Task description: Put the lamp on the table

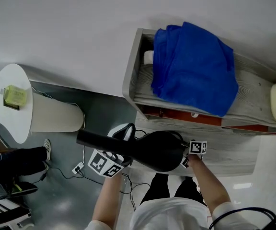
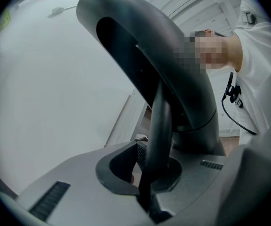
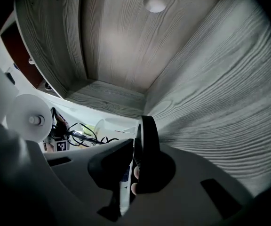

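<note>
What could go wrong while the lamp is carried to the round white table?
The left hand-held gripper and right hand-held gripper each pinch only a thin edge of the lamp, so it may slip or twist. A yellow object lies on the round table; the lamp could land on it.

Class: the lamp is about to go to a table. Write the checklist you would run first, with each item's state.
1. Left gripper shut on the lamp: ok.
2. Right gripper shut on the lamp's rim: ok.
3. Bare room on the white round table: ok, only a small yellow-green item lies there.
4. Wooden cabinet top free: not ok, a blue cloth covers much of it.
5. Lamp's cord clear: cannot tell.
</note>
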The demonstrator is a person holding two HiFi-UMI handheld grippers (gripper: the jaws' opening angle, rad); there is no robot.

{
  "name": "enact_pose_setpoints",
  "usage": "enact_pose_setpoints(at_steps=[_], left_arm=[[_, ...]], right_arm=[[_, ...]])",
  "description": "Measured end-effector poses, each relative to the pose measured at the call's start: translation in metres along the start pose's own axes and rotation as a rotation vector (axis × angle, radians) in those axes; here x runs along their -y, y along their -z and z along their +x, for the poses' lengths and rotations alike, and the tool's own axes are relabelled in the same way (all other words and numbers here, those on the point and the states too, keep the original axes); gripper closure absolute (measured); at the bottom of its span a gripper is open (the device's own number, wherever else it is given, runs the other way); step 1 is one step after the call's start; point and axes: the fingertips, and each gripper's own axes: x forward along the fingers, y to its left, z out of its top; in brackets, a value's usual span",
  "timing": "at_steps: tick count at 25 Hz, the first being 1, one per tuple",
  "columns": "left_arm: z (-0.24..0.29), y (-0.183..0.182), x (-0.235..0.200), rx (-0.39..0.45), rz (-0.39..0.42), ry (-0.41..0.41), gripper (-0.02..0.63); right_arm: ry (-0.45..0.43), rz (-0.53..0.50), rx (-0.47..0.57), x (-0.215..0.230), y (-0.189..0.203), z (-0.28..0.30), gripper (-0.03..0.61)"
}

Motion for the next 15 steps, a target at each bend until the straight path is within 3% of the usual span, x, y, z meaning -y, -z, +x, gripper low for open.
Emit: enact_pose_setpoints(at_steps=[15], left_arm=[[0.0045,0.0070,-0.0057,-0.014,-0.039,-0.010,0.604]], right_arm=[[0.037,-0.007,-0.030,0.0104,0.0075,0.0011,0.558]])
